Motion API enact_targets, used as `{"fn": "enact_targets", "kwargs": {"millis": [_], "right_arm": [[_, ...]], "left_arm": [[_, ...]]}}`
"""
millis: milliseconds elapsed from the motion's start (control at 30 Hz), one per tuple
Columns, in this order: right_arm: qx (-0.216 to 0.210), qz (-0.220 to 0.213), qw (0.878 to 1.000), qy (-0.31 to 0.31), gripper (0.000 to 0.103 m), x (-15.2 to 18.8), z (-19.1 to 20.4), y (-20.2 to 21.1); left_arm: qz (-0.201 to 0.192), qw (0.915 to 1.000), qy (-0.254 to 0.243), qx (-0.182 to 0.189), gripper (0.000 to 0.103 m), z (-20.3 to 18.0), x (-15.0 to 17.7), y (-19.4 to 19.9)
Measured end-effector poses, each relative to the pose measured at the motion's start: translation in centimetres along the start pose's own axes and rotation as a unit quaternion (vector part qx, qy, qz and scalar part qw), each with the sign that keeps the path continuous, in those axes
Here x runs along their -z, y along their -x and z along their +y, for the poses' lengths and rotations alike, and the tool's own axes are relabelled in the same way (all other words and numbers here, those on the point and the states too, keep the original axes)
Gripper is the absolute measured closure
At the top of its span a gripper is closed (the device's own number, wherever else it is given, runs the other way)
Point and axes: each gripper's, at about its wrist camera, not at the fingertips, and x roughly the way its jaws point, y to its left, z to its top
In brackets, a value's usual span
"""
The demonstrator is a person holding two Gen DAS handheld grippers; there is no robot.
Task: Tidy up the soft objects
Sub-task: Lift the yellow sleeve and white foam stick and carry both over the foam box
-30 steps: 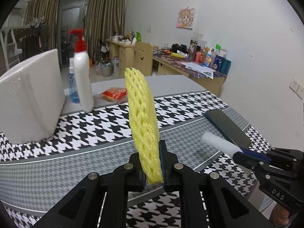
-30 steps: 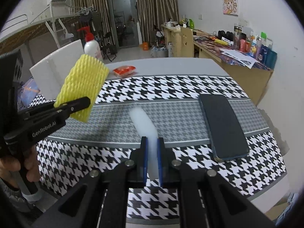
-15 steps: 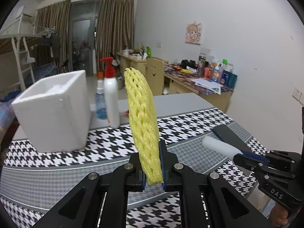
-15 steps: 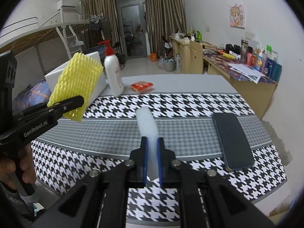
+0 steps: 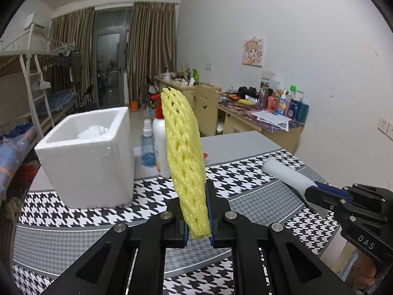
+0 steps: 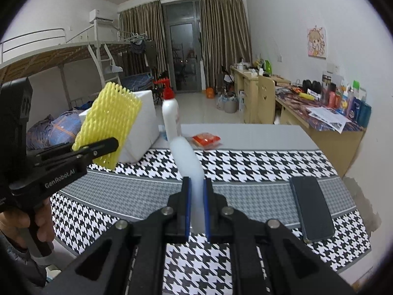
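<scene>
Both tools are up off the surface (image 6: 245, 132) now: left tool (image 5: 198, 217) clenched on the yellow foam net (image 5: 185, 162), right tool (image 6: 196, 209) on the white foam sleeve (image 6: 188, 162). The styrofoam box (image 5: 93, 162) has swung into view, likely the drop spot.

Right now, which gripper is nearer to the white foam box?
Left. The left gripper, holding yellow foam netting, is beside the white foam box; the right gripper is farther off.
</scene>
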Motion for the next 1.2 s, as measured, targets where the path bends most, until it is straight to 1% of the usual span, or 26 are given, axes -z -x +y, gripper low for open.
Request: {"fn": "enact_targets", "kwargs": {"millis": [133,400,700,1000,1200], "right_arm": [[0.002,-0.01,1.0,0.003,0.091,-0.7,0.7,0.1],[0.009,-0.025,1.0,0.006,0.091,-2.4,2.3,-0.4],[-0.005,-0.036,0.999,0.017,0.091,-4.3,4.6,-1.1],[-0.019,-0.052,0.998,0.036,0.091,-5.8,6.6,-1.1],[-0.024,-0.064,0.997,0.047,0.091,-6.8,8.1,-1.2]], "left_arm": [[-0.013,0.9999,-0.005,0.0,0.091,0.8,-0.4,0.8],[-0.024,0.9995,-0.02,-0.012,0.091,2.3,-1.6,1.6],[-0.042,0.9986,-0.007,-0.03,0.091,5.3,-2.9,3.0],[-0.058,0.9976,-0.008,-0.037,0.091,6.8,-3.6,4.0],[-0.07,0.9963,-0.006,-0.049,0.091,7.9,-4.3,4.5]]}}
